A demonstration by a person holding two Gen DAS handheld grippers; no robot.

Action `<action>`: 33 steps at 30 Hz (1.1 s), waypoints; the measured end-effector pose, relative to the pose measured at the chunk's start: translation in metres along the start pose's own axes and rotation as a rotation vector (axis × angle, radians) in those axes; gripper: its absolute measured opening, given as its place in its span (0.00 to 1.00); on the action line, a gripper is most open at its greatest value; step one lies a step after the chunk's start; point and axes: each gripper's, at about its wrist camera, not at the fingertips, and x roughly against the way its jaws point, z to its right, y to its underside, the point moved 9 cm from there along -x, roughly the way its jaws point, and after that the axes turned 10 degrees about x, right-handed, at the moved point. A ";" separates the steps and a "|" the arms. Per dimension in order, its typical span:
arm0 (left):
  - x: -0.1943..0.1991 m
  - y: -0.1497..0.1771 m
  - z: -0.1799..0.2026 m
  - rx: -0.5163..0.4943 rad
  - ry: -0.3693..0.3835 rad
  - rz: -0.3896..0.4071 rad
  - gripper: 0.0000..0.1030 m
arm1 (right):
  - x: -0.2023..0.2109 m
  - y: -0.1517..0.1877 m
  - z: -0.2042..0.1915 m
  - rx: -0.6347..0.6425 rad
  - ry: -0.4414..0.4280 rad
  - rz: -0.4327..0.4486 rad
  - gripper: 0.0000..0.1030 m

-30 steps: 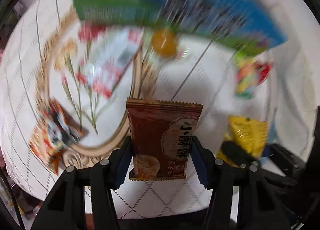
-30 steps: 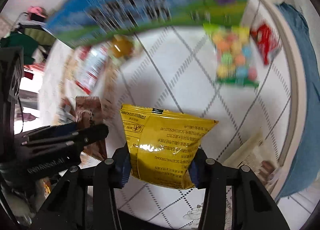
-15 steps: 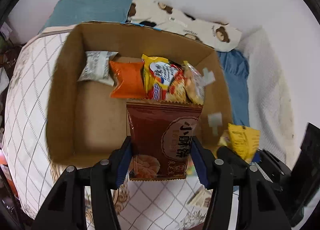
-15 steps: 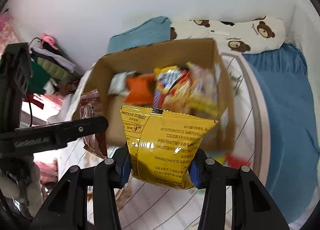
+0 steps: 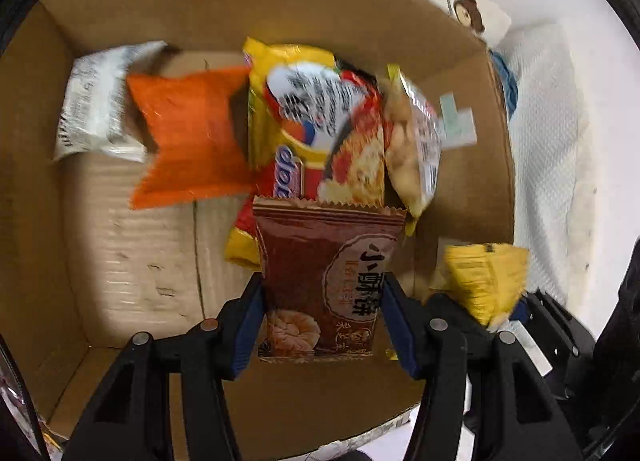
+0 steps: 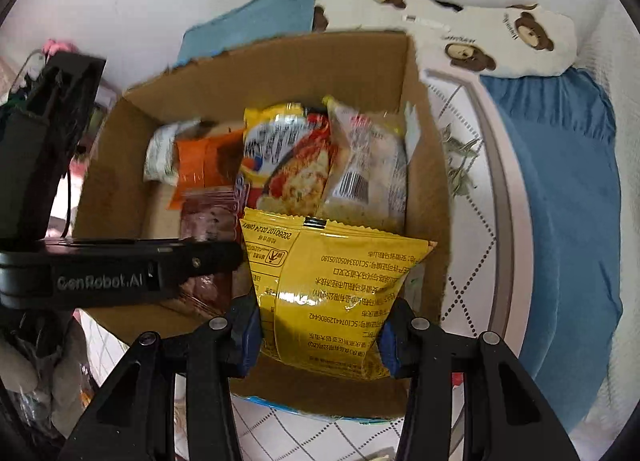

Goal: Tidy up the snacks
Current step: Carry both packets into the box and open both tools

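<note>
Snacks going into a cardboard box on the bed. Left gripper clamps a brown biscuit packet upright over the box floor, likely to drop it into the bare left half. Right gripper has just been easing its jaws apart, though the yellow packet sits between the pads, still pinched, above the box's near right corner. Already inside, against the far wall: a white packet, an orange packet, a noodle bag and a clear bag. Left view alone shows the bare floor; right view alone shows the bear-print pillow and blue blanket beyond the box.
</note>
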 end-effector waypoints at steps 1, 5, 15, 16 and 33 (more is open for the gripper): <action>-0.004 0.002 -0.001 -0.006 -0.015 -0.007 0.53 | -0.005 0.003 0.000 0.007 0.010 -0.026 0.55; -0.008 0.004 -0.004 0.004 -0.028 -0.011 0.83 | -0.017 0.009 -0.003 0.026 0.009 -0.075 0.81; 0.019 0.003 -0.025 0.010 -0.079 0.078 0.92 | -0.017 0.012 -0.012 0.014 0.033 -0.080 0.93; 0.024 0.002 -0.030 0.011 -0.090 0.092 0.92 | -0.016 0.013 -0.012 0.010 0.039 -0.075 0.93; 0.082 0.029 -0.053 -0.019 -0.165 0.334 0.92 | 0.034 0.019 -0.021 -0.018 0.146 0.116 0.93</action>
